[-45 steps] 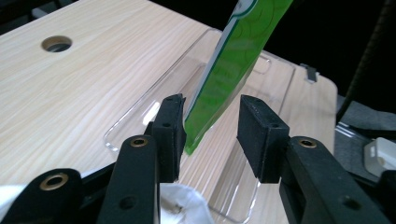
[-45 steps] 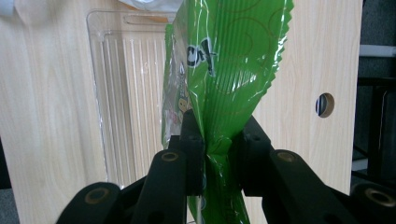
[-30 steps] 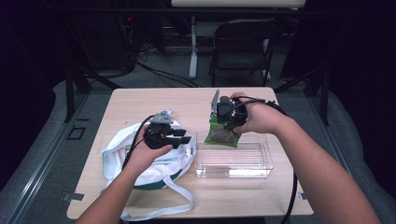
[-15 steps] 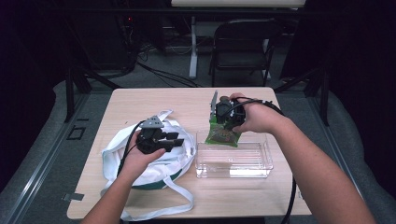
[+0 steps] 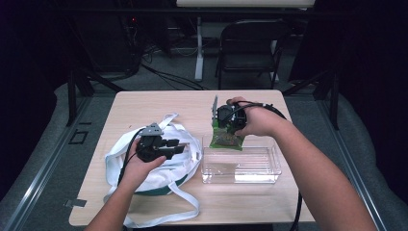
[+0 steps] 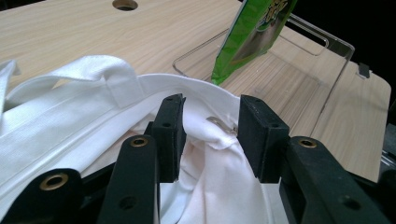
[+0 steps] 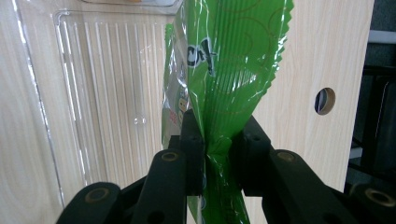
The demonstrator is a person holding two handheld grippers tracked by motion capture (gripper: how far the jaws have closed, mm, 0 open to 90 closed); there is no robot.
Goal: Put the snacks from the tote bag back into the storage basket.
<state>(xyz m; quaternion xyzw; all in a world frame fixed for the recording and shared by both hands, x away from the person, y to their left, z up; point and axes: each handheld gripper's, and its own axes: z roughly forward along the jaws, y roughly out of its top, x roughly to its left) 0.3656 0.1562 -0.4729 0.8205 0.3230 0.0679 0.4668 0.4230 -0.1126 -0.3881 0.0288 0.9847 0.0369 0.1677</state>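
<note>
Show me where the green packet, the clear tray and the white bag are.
green packet (image 7: 233,70), right gripper view, its upper face
clear tray (image 5: 240,177), high view, its near wall
white bag (image 6: 60,112), left gripper view, its rim band

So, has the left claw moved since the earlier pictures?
Yes. The left claw has come down the high view, from near the white bag's far handle toward the person, and now sits over the bag's middle.

You drew your left gripper back and down over the white bag, toward its near side.
</note>
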